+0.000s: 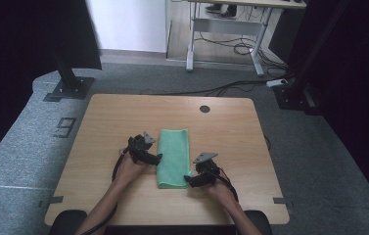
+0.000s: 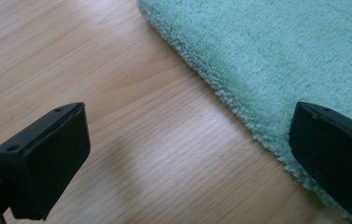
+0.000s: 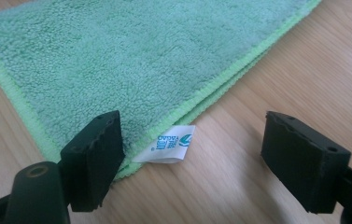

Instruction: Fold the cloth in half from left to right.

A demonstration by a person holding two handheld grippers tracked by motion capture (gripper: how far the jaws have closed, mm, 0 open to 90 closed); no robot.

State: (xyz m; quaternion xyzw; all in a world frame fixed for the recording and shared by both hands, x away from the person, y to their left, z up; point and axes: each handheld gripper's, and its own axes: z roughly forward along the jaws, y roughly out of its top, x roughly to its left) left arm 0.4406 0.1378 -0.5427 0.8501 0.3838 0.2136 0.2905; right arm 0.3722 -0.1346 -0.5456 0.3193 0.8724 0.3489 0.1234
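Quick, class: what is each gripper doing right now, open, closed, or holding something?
Left gripper: open, holding nothing, beside the green towel's edge.
Right gripper: open, holding nothing, straddling the towel corner with the white tag.

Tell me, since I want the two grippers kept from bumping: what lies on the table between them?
The folded green towel lies between the left gripper and the right gripper, as the high view shows. Both stand open at its long edges.

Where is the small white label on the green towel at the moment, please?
In the right gripper view, the white label sticks out from the green towel at its stitched edge near a corner, lying on the wooden table between the open right gripper jaws.
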